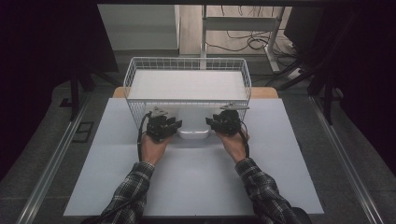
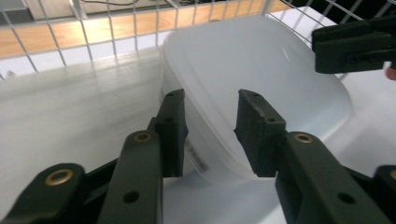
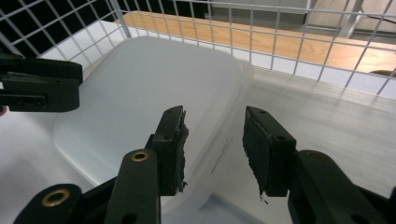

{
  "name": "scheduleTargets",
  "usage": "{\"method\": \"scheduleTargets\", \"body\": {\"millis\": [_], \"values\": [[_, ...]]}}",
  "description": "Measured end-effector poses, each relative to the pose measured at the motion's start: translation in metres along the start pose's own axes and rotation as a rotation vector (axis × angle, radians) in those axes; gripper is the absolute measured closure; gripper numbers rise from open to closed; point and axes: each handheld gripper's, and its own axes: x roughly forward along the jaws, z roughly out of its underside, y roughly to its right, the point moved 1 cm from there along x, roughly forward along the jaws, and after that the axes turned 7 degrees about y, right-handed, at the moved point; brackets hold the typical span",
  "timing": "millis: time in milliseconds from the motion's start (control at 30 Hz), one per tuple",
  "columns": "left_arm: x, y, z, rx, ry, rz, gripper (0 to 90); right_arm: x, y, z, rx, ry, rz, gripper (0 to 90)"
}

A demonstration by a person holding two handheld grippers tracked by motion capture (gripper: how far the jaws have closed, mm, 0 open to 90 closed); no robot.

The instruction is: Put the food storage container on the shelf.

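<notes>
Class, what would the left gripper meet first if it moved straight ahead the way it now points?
Most likely the white plastic container: its near edge lies right between the left gripper's open jaws, so they would close in on its rim. How small the gap is remains unclear. The wire basket stands behind it.

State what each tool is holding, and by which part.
Nothing is clamped yet. The left tool and right tool each stand open, straddling opposite edges of the white plastic container.
</notes>
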Motion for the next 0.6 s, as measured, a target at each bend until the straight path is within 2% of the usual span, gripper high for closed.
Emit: {"method": "scheduleTargets", "body": {"millis": [67,133,300,400,500,600], "values": [[0.0,0.0,-0.003,0.002,0.009,-0.001,60.4,-0.001,0.0,-0.001,-0.003,-0.001,-0.002,60.0],[-0.005,0.001,-0.005,0.013,0.012,0.009,55.6,-0.005,0.001,-0.004,-0.015,0.013,-0.019,63.1],[-0.02,0.008,-0.001,0.04,0.027,0.047,41.4,-0.021,-0.001,-0.004,-0.027,0.023,-0.072,78.6],[-0.033,0.014,0.008,0.049,0.041,0.089,31.5,-0.032,-0.008,0.001,-0.055,0.011,-0.118,87.7],[-0.046,0.018,0.02,0.06,0.039,0.128,23.1,-0.039,-0.018,0.009,-0.079,0.0,-0.167,88.5],[-0.06,0.022,0.035,0.05,0.033,0.152,18.4,-0.04,-0.031,0.018,-0.099,-0.018,-0.212,88.6]]}}
